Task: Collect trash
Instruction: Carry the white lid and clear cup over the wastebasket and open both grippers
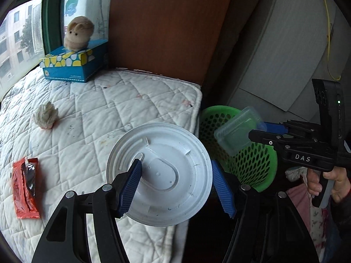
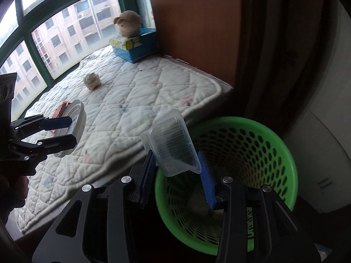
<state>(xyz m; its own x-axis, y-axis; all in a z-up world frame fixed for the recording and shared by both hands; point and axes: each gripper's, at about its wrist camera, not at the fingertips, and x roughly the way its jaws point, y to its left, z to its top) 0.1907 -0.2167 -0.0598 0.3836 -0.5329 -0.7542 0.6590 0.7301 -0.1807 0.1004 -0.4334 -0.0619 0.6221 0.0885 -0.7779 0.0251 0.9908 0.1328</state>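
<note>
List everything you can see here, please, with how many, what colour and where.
lid: one, white, held in the left tongs
clear container: one, transparent, held in the right tongs above the bin
bin: one, green, beside the pad
quilted pad: one, white, by the window
crumpled tissue: one, off-white, on the pad
wrapper: one, red, on the pad
tissue box: one, blue and yellow, pad's far corner
plush toy: one, beige, on the box
hand: one, holding the right tongs
</note>
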